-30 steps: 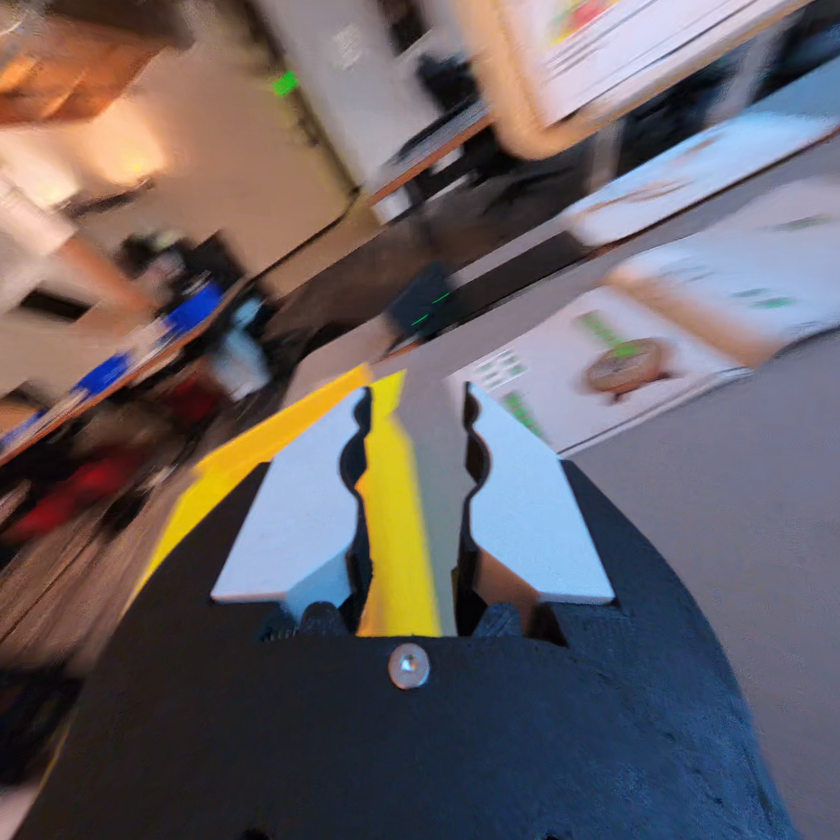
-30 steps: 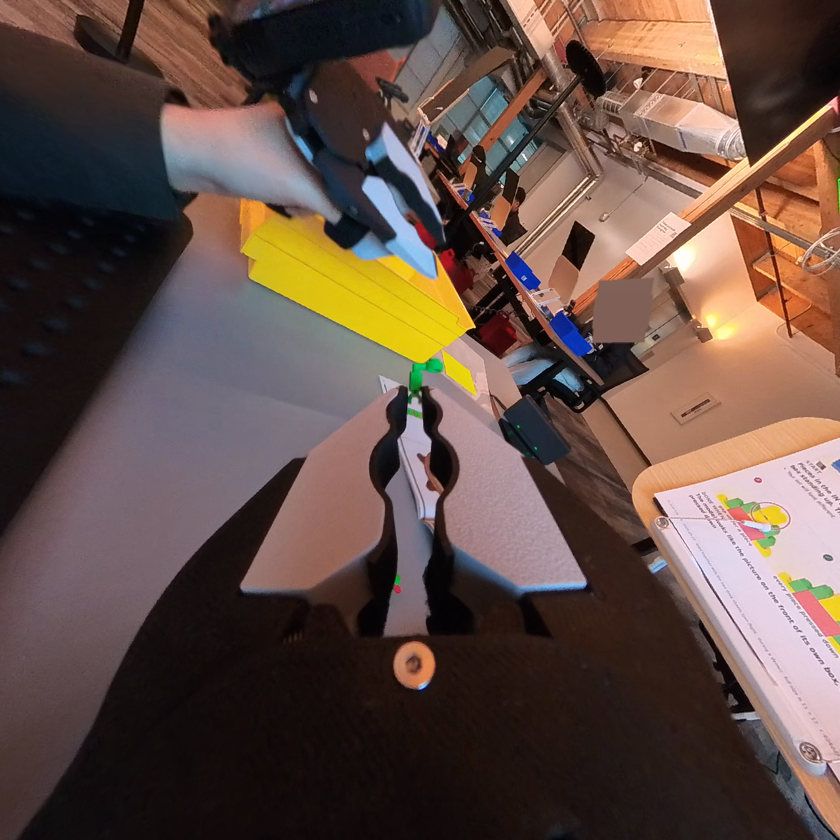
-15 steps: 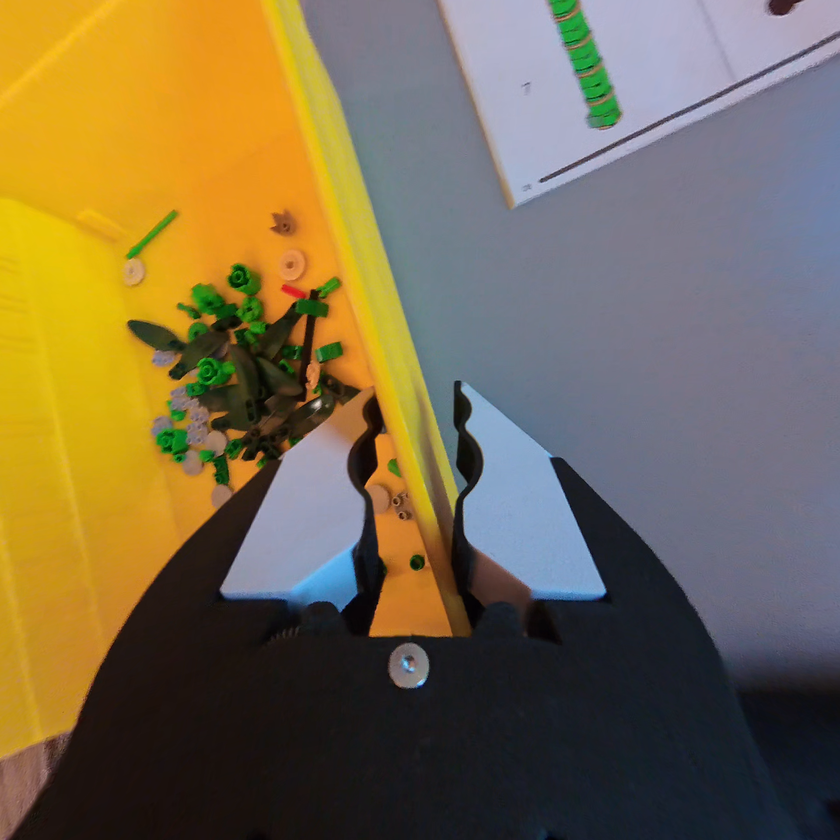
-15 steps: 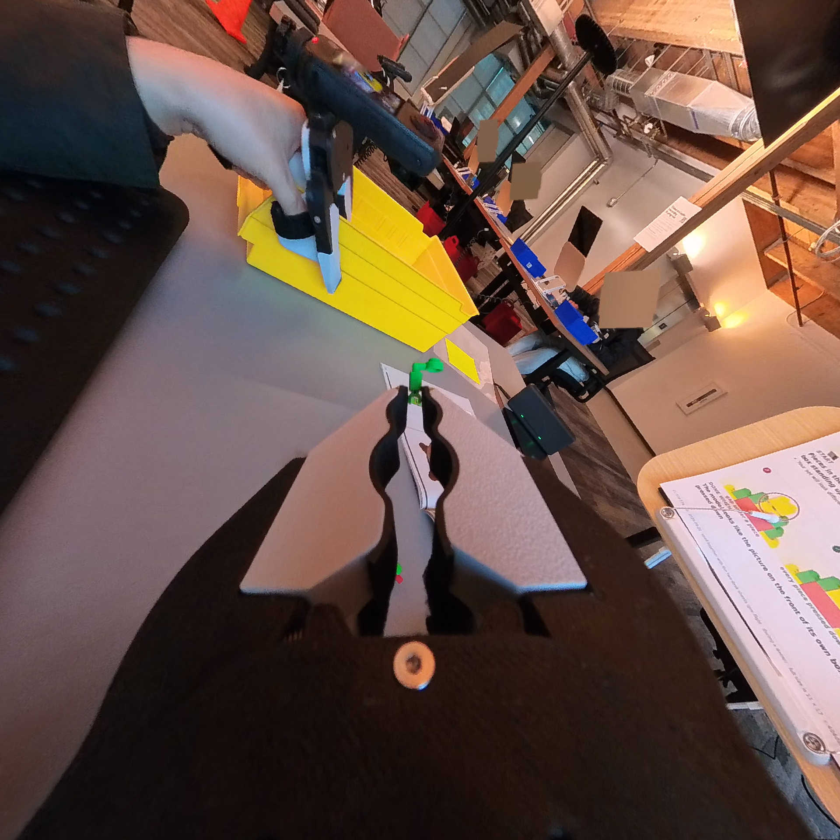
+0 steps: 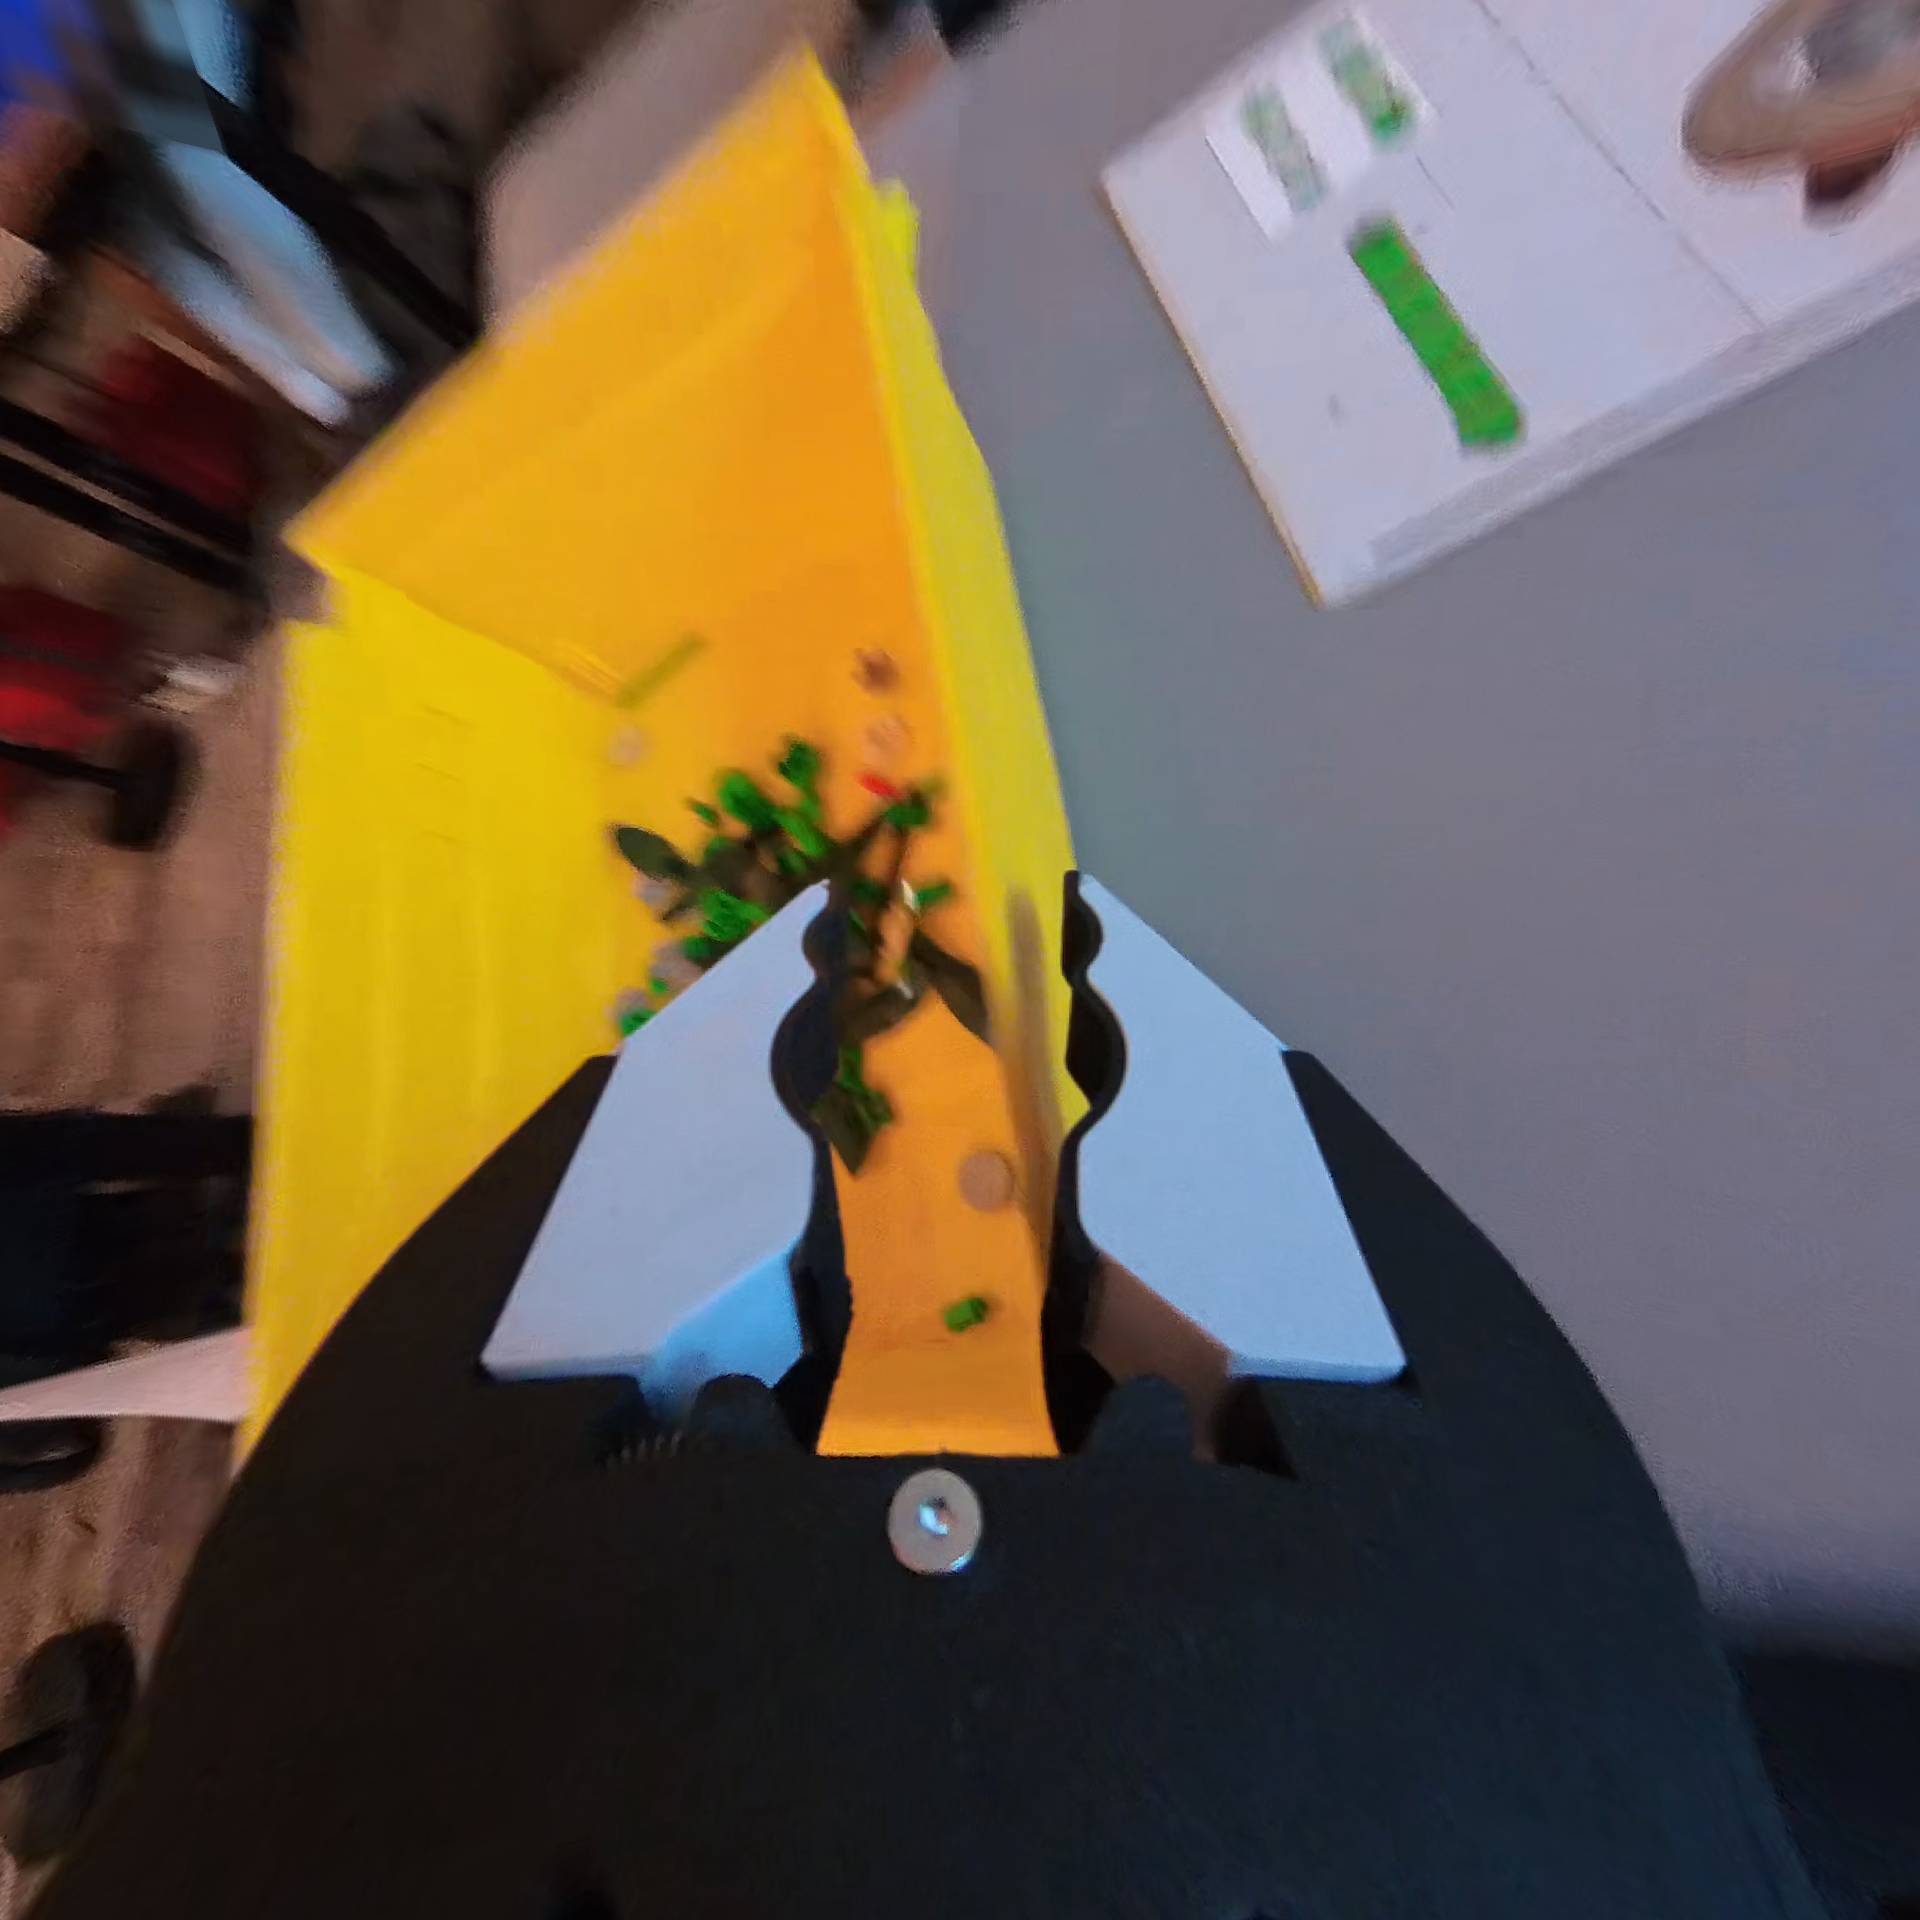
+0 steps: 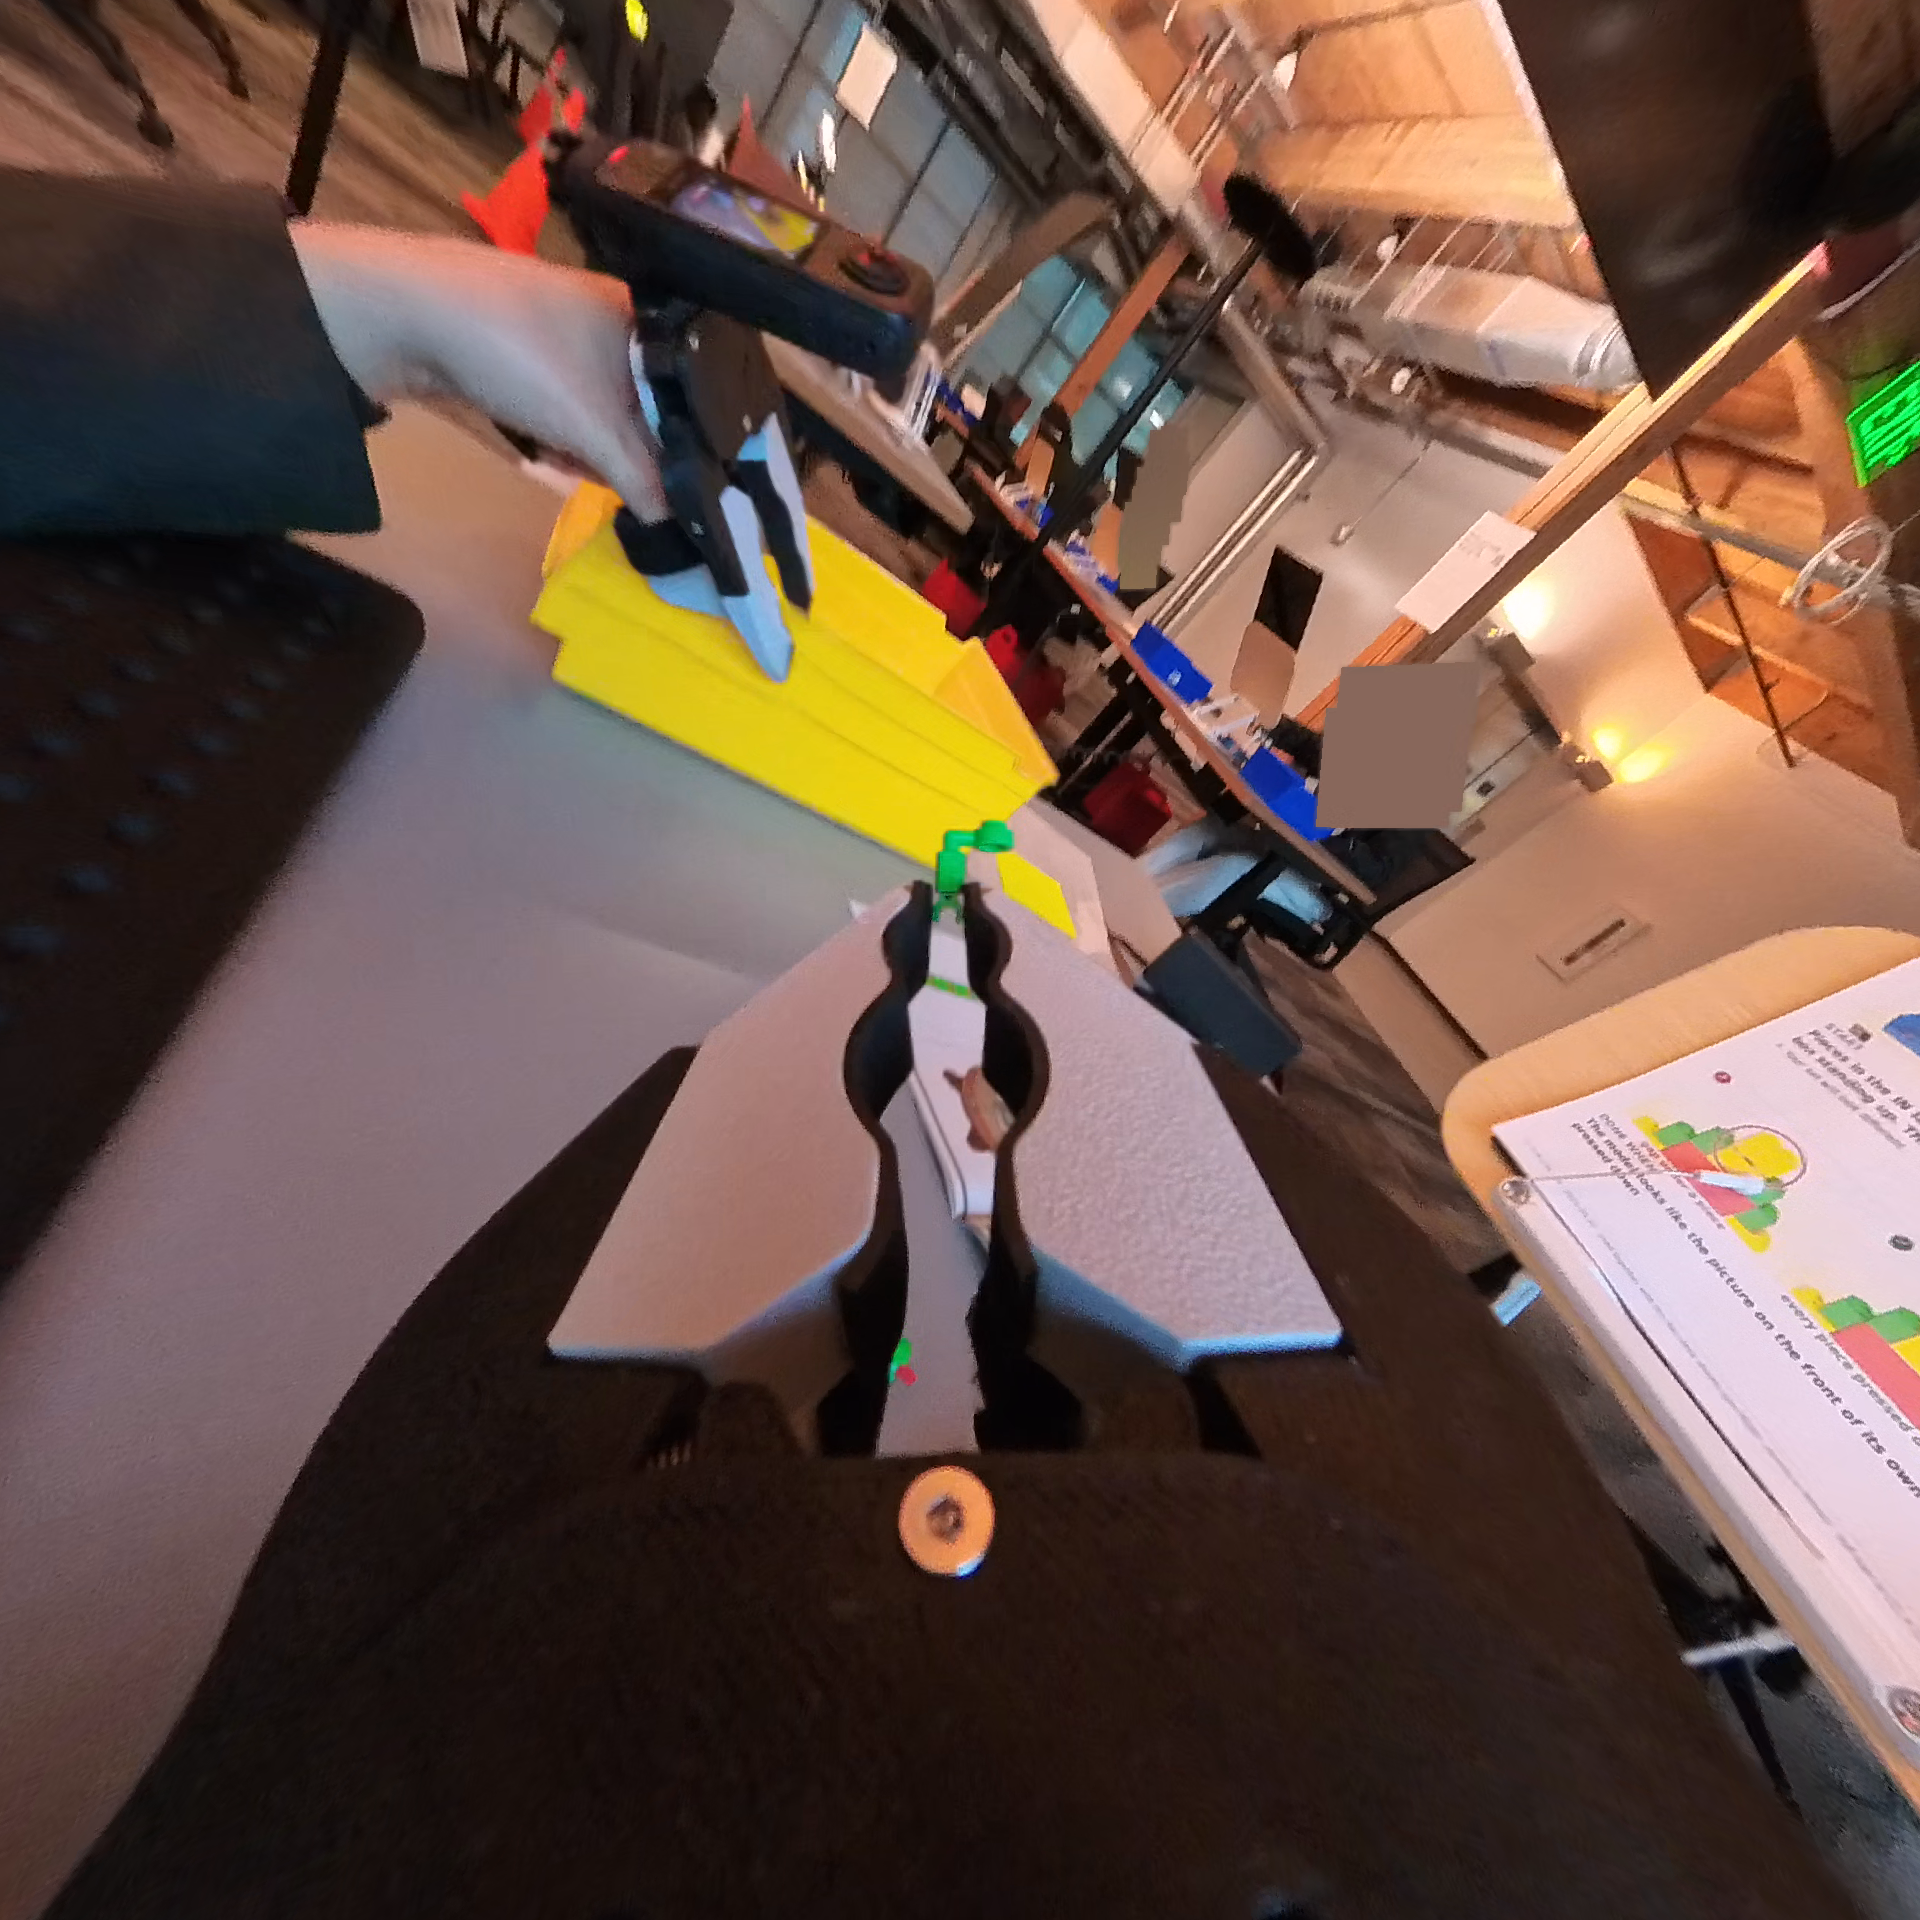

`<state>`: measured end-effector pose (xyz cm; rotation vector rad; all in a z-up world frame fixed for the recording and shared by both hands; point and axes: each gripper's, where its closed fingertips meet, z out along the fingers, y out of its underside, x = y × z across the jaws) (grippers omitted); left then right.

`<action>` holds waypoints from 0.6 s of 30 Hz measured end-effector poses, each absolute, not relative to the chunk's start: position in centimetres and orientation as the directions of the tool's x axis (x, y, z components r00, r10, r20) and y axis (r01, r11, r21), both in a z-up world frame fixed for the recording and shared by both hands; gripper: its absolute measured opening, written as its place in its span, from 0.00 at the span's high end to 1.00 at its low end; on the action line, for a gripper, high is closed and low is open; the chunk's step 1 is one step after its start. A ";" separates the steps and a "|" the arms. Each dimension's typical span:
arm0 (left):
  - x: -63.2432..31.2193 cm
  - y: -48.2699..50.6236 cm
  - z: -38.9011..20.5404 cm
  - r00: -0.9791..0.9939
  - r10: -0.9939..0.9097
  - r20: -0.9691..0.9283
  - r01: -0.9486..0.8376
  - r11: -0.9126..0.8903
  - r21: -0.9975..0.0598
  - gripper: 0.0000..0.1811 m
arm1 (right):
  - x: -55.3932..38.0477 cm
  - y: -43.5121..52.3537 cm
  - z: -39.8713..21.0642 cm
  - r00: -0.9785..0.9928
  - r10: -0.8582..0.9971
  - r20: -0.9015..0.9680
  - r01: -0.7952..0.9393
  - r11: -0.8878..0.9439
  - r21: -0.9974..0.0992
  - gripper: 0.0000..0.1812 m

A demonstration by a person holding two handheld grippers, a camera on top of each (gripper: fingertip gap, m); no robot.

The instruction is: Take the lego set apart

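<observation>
Pinched at the very tips of your right gripper [image 6: 943, 896], the green lego stem [image 6: 961, 860] stands out past the fingers along their line, its long axis running forward and up in the right wrist view, with a short bent end hooking off to the right at the top. Only its lower end sits between the tips; the jaws are nearly together there, closed on the piece. Directly beyond it on the grey bench [image 6: 499, 883] lies an instruction booklet [image 6: 951, 1101], partly hidden by your gripper's fingers, and a small yellow tag lies just beside the stem's bent end.

Your left gripper [image 5: 945, 888] is held over the yellow bin [image 5: 499, 831], pointing down into it with the jaws set a moderate way apart and nothing between them. Below it a heap of loose green and dark lego pieces [image 5: 800, 873] lies on the bin floor near the right wall; a round tan piece [image 5: 985, 1179] and a single green piece [image 5: 966, 1314] lie apart from the heap, closer to you. That view is motion-blurred, so finer shapes are unclear. The bin's right wall [image 5: 997, 727] runs between the fingers' right side and the bench.

From the right wrist view, your left hand [image 6: 499, 364] holds that gripper above the bin's near rim, well apart from the stem. A second board with printed pictures [image 6: 1714, 1247] sits off to your right.
</observation>
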<state>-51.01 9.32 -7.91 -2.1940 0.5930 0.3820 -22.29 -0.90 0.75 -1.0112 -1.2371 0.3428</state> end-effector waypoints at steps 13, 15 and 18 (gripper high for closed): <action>-26.4 2.1 7.4 0.334 -0.904 0.266 0.036 -0.270 -0.962 0.81 | -19.8 -4.5 6.9 0.467 0.637 0.614 0.019 0.687 -0.727 0.98; -24.2 3.3 6.9 0.208 -0.906 0.370 0.101 -0.356 -0.929 0.86 | -19.7 -4.5 6.9 0.470 0.633 0.614 0.021 0.688 -0.726 0.98; -22.3 5.6 3.2 0.210 -0.897 0.390 0.101 -0.377 -0.921 0.85 | -19.7 -4.2 6.7 0.470 0.637 0.611 0.028 0.681 -0.732 0.98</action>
